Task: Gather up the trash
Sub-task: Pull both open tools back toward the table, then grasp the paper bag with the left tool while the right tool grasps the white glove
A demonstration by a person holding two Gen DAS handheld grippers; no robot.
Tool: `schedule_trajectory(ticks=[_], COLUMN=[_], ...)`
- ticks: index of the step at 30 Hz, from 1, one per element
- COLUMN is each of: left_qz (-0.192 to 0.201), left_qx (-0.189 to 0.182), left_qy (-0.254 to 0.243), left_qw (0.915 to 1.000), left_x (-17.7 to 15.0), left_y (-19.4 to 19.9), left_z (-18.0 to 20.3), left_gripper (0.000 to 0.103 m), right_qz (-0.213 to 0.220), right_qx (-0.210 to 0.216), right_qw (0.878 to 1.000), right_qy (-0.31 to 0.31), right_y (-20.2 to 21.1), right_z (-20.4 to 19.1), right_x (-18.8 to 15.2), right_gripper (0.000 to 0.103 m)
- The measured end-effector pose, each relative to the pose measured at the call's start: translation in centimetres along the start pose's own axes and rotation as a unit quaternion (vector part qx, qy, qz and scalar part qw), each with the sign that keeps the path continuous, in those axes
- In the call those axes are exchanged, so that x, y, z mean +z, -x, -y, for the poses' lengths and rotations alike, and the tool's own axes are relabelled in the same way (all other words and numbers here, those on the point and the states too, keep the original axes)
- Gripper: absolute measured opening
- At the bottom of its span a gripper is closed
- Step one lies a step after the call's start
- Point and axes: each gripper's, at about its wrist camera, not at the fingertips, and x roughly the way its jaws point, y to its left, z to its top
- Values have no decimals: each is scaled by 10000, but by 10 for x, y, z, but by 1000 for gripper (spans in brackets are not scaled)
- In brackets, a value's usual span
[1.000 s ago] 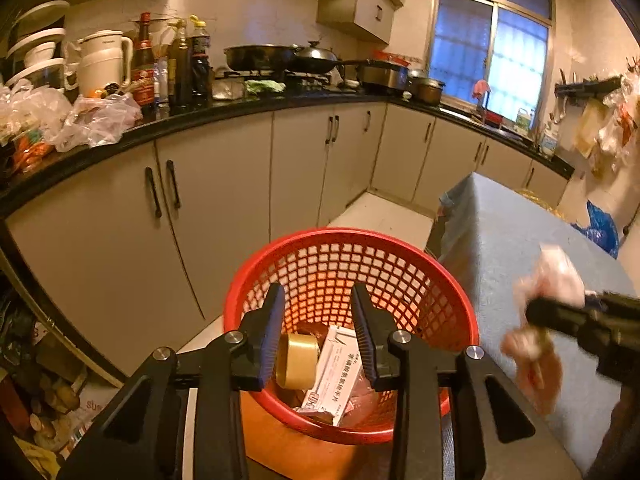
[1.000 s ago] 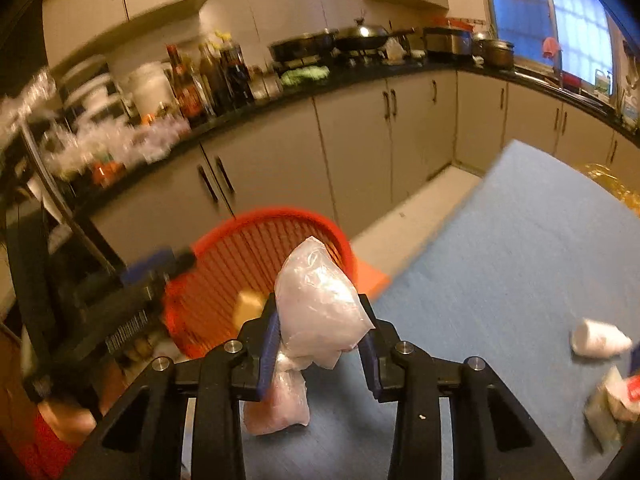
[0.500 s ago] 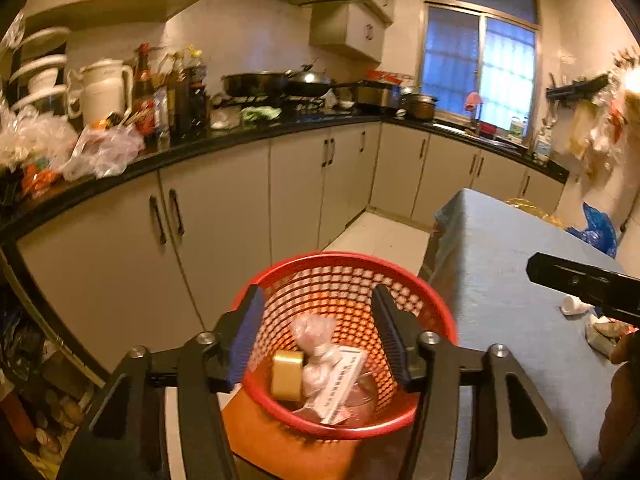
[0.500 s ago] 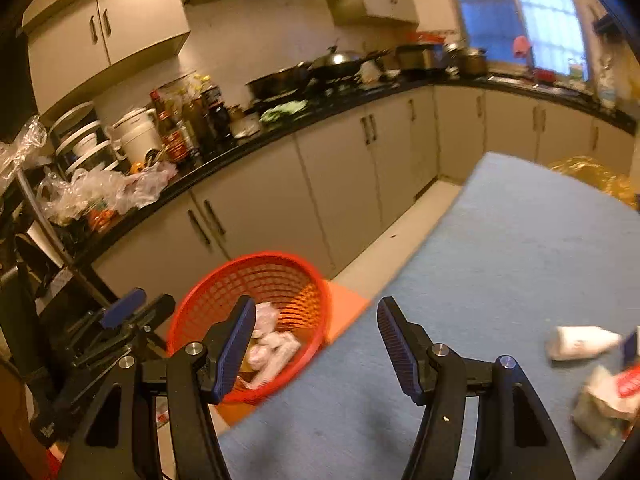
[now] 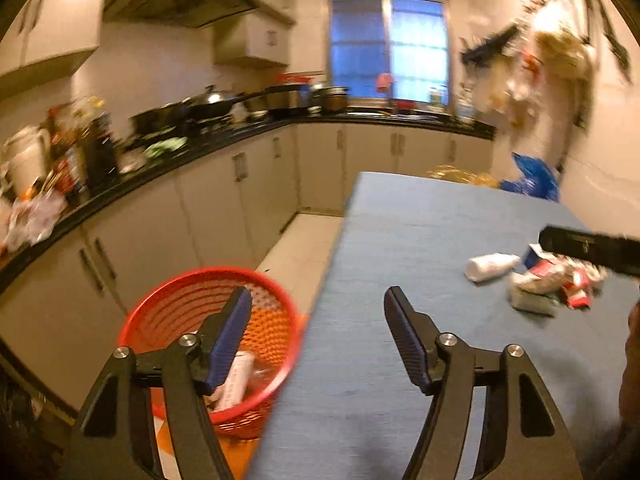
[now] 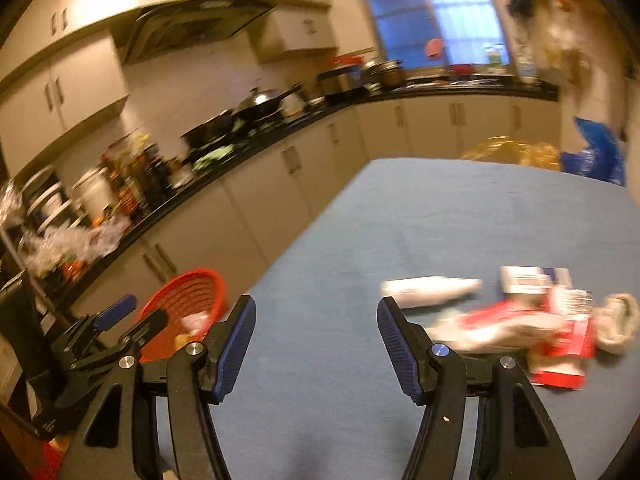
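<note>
Both grippers are wide open and hold nothing: the left gripper [image 5: 318, 332] hangs over the near left edge of the blue counter [image 5: 420, 232], its left finger over the red basket [image 5: 176, 308], and the right gripper [image 6: 316, 340] is over the counter. The basket stands on the floor just beside the counter's left edge, with some trash inside. On the right of the counter lies a pile of trash [image 6: 532, 324], red and white wrappers, and a white bottle [image 6: 428, 290] just beside it.
</note>
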Motion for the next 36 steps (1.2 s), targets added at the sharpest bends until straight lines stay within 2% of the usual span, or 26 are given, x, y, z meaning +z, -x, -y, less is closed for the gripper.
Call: schedule_trajectory(ticks=[2, 7, 12, 14, 17, 20, 23, 26, 28, 30, 31, 33, 36], left_qz=[19, -138, -427, -588, -743, -1006, -1093, -1179, -1242, -1358, -1408, -1427, -1446], left_qx=[-138, -600, -1190, -1400, -1566, -1749, -1851, -1865, -1807, -1805, -1812, -1755, -1730], left_qy=[-250, -718, -1066, -1184, -1448, -1715, -2008, -2225, -2273, -2336, -2355, -2386, -2407], left_qw=[9996, 9955, 9862, 9813, 9742, 9643, 9558, 9496, 9488, 9457, 9444, 9444, 9441], left_x=[2, 6, 15, 21, 29, 32, 33, 31, 31, 30, 29, 27, 23], left_y=[2, -1, -12, -20, -34, -52, -65, -78, -87, -100, -104, -113, -122], left_z=[22, 73, 119, 138, 167, 196, 220, 239, 248, 258, 261, 267, 274], left_gripper=[74, 75, 78, 79, 80, 81, 81, 81, 81, 81, 81, 81, 81], right_qz=[122, 400, 468, 427, 347, 161, -31, -165, -305, -402, -399, -340, -332], right_qx=[-245, -959, -1946, -2178, -2158, -1875, -1754, -1881, -1867, -1928, -1943, -1935, -1931], right_qw=[9995, 9920, 9692, 9612, 9559, 9554, 9566, 9564, 9563, 9558, 9561, 9573, 9583], right_qy=[-132, -716, -1431, -1639, -1963, -2276, -2328, -2229, -2228, -2183, -2155, -2121, -2080], right_y=[14, 49, 70, 72, 68, 58, 50, 42, 35, 33, 32, 32, 31], right_z=[23, 92, 169, 196, 226, 248, 253, 250, 253, 254, 254, 253, 253], right_x=[1, 3, 4, 1, -7, -16, -17, -18, -22, -26, -27, -25, -26], right_gripper=[68, 68, 69, 70, 70, 70, 70, 70, 68, 52, 50, 39, 38])
